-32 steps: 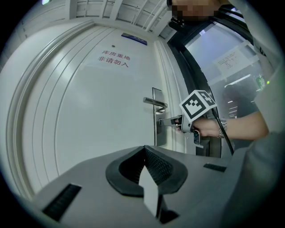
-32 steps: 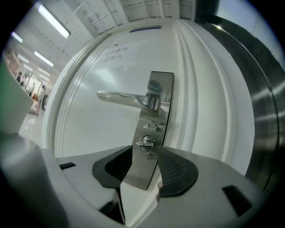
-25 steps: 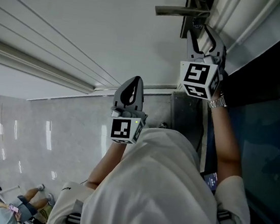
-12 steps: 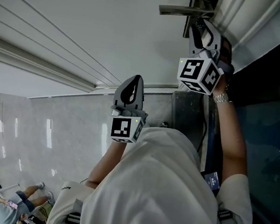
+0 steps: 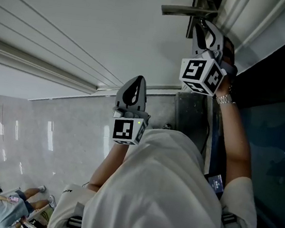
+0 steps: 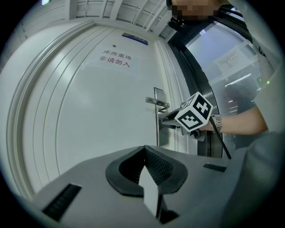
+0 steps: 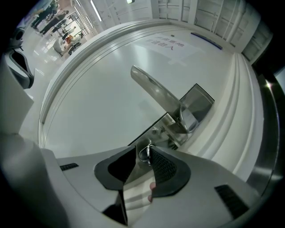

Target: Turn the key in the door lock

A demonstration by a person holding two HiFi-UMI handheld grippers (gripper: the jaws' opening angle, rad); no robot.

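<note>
The white door carries a metal lever handle on a lock plate. Below the handle a key with a wire ring sticks out of the lock. My right gripper points straight at it. Its jaws are closing, the ring sits between the tips, and a small gap still shows on one side. In the left gripper view the right gripper reaches the plate under the handle. My left gripper hangs back from the door, shut and empty.
A dark glass panel and the door frame stand right of the lock. The person's white shirt fills the lower middle of the head view. Polished floor with people far off lies at the lower left.
The right gripper has rolled about its own axis and edged slightly closer to the lock. The left gripper has not moved.
</note>
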